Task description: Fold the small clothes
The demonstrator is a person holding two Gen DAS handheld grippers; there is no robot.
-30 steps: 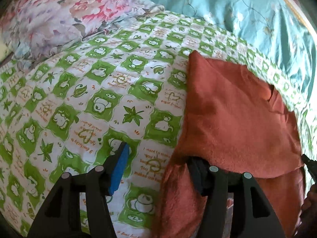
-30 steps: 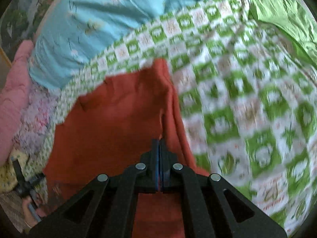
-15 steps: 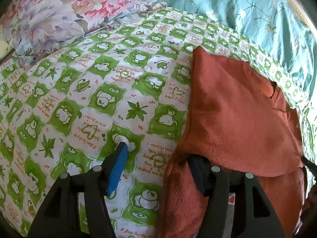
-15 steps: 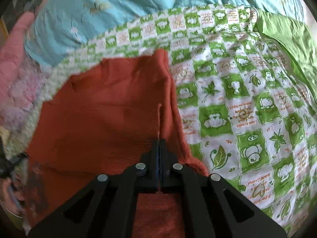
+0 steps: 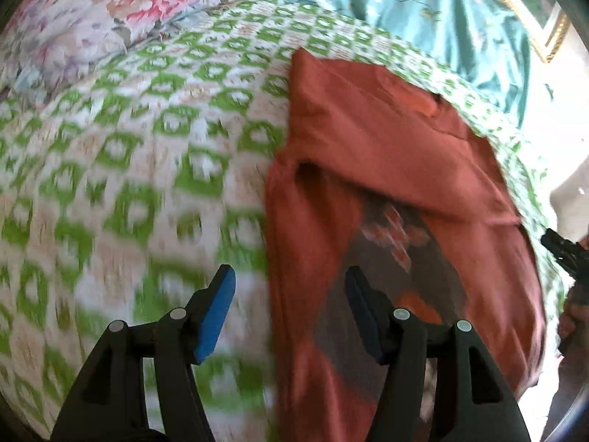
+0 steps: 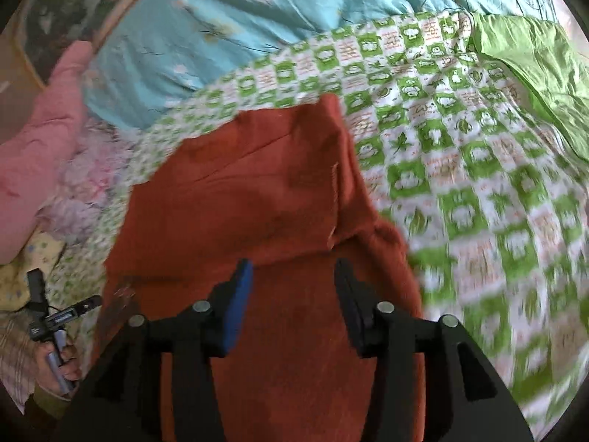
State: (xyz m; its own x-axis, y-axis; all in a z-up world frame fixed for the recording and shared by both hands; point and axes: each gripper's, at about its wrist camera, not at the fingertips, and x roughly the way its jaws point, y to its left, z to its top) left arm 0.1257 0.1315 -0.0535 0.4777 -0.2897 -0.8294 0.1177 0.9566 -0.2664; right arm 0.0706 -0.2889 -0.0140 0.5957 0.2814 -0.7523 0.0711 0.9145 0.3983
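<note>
A rust-red fleece garment [image 5: 386, 140] lies on the green-and-white checked bedspread [image 5: 147, 147], its top part folded down over the lower part; a dark print shows below the fold. My left gripper [image 5: 289, 294] is open and empty over the garment's left edge. In the right wrist view the same garment [image 6: 257, 191] fills the middle. My right gripper [image 6: 294, 287] is open and empty just above it, near the folded flap's edge.
A floral pillow [image 5: 92, 18] lies at the far left and a teal quilt [image 5: 423, 11] at the back. A bright green cover [image 6: 533, 62] lies at the right. A pink cushion [image 6: 40, 136] sits at the left. The other handheld gripper [image 6: 51, 316] shows at the lower left.
My right gripper has opened and let go of the garment's edge, which now lies folded down. Both grippers have pulled back and up from the cloth.
</note>
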